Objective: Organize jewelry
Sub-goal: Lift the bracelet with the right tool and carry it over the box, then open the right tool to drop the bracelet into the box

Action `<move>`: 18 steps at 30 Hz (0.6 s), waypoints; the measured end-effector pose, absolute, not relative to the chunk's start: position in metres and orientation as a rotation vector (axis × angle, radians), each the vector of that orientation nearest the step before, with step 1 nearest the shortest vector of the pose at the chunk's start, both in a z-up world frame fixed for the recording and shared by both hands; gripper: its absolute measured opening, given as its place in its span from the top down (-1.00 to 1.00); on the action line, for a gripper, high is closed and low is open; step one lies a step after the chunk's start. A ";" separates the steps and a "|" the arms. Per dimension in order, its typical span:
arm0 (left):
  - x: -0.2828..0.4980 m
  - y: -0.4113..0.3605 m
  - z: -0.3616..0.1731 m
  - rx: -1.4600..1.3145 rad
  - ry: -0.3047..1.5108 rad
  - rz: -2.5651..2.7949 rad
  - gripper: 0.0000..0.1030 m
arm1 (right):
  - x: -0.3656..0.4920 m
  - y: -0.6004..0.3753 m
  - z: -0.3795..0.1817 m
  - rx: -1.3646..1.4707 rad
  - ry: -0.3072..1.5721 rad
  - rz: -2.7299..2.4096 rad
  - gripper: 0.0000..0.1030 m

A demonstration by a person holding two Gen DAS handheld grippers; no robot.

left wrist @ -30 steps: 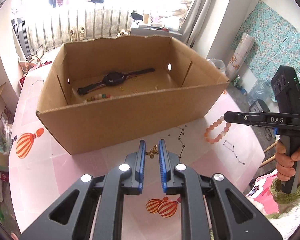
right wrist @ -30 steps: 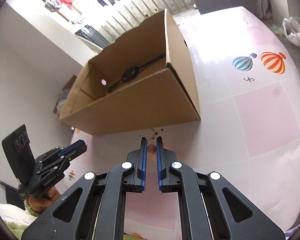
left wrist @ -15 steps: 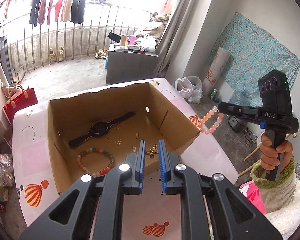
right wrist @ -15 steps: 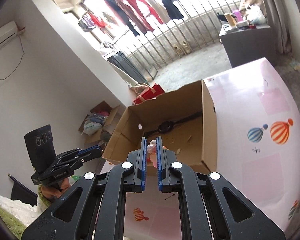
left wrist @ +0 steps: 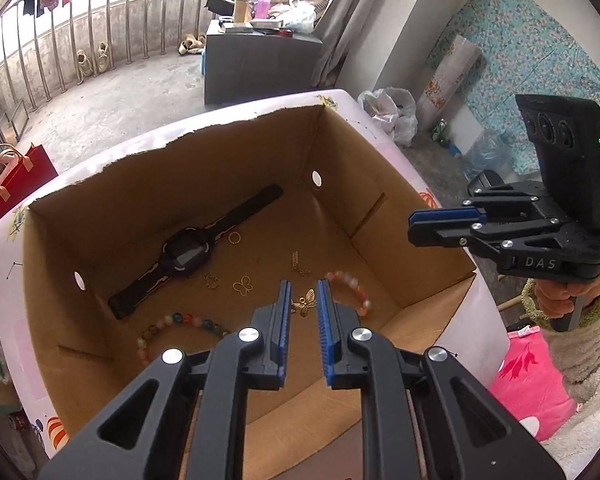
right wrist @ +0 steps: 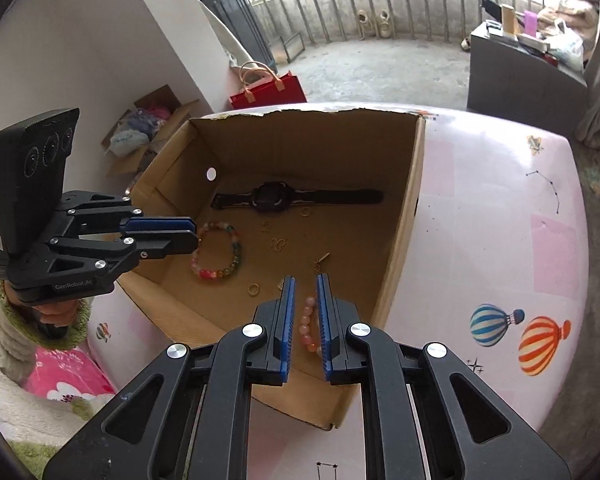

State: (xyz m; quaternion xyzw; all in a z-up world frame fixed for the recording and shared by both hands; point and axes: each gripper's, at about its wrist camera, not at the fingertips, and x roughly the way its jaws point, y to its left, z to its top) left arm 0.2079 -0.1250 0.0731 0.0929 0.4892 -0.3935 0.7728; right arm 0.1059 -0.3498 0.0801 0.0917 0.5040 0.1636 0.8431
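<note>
A pale pink table (right wrist: 500,208) printed with striped hot-air balloons carries a large open brown cardboard box (left wrist: 380,168), and both hand-held grippers hover above the box's opening.

On the box floor, toward the far wall, lies a black wristwatch with its strap stretched flat (left wrist: 184,254). Nearer the front left sits a multicoloured bead bracelet in greens, reds and ambers (right wrist: 218,254). A pink and peach bead bracelet (left wrist: 352,288) lies on the floor at the front right; in the right wrist view it shows between the right gripper's blue pads, apparently lying below them. Small gold pieces are scattered between the watch and the bracelets: an open-wire butterfly charm (left wrist: 243,285), a thin gold ring (left wrist: 234,237) beside the strap, and a short gold chain piece (left wrist: 296,261).

The left gripper (left wrist: 303,292), black with blue ribbed pads, has its jaws slightly apart, and a small gold butterfly pendant (left wrist: 305,303) sits in the gap; whether the pads touch it cannot be told. The right gripper (right wrist: 303,286), of the same build, also has its jaws slightly apart, gripping nothing visible.
</note>
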 end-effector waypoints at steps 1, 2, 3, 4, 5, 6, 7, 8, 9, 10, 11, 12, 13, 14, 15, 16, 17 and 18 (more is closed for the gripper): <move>0.210 -0.128 0.071 0.210 1.071 -0.853 0.76 | 0.106 -0.354 0.081 0.199 1.055 0.334 0.77; 0.213 -0.130 0.069 0.222 1.083 -0.854 0.76 | 0.104 -0.358 0.088 0.204 1.041 0.320 0.77; 0.217 -0.134 0.067 0.232 1.096 -0.858 0.76 | 0.101 -0.364 0.091 0.217 1.020 0.307 0.77; 0.221 -0.137 0.065 0.238 1.111 -0.863 0.76 | 0.097 -0.369 0.095 0.238 0.998 0.300 0.76; 0.225 -0.141 0.065 0.242 1.123 -0.866 0.76 | 0.093 -0.376 0.098 0.263 0.972 0.293 0.76; 0.230 -0.146 0.063 0.247 1.136 -0.869 0.76 | 0.087 -0.383 0.103 0.285 0.946 0.282 0.73; 0.236 -0.151 0.061 0.252 1.149 -0.867 0.76 | 0.083 -0.389 0.106 0.308 0.919 0.267 0.70; 0.243 -0.157 0.058 0.256 1.163 -0.863 0.76 | 0.078 -0.394 0.109 0.329 0.895 0.253 0.68; 0.248 -0.163 0.055 0.257 1.177 -0.857 0.76 | 0.072 -0.399 0.111 0.353 0.871 0.241 0.68; 0.255 -0.169 0.051 0.259 1.192 -0.849 0.76 | 0.070 -0.402 0.112 0.374 0.852 0.230 0.66; 0.262 -0.176 0.044 0.269 1.208 -0.836 0.76 | 0.069 -0.403 0.113 0.393 0.836 0.222 0.65; 0.269 -0.183 0.038 0.281 1.221 -0.823 0.76 | 0.065 -0.405 0.112 0.411 0.824 0.219 0.65; 0.275 -0.191 0.032 0.295 1.230 -0.812 0.76 | 0.062 -0.405 0.110 0.421 0.817 0.214 0.64; 0.282 -0.197 0.026 0.311 1.236 -0.798 0.76 | 0.059 -0.405 0.109 0.428 0.813 0.208 0.64; 0.289 -0.203 0.018 0.318 1.281 -0.784 0.75 | 0.057 -0.404 0.107 0.430 0.810 0.197 0.63; 0.297 -0.207 0.011 0.271 1.341 -0.789 0.75 | 0.055 -0.403 0.105 0.431 0.809 0.189 0.62; 0.302 -0.209 0.010 0.239 1.342 -0.799 0.75 | 0.053 -0.403 0.102 0.435 0.809 0.185 0.60; 0.304 -0.212 0.011 0.253 1.313 -0.792 0.75 | 0.053 -0.401 0.103 0.439 0.809 0.180 0.59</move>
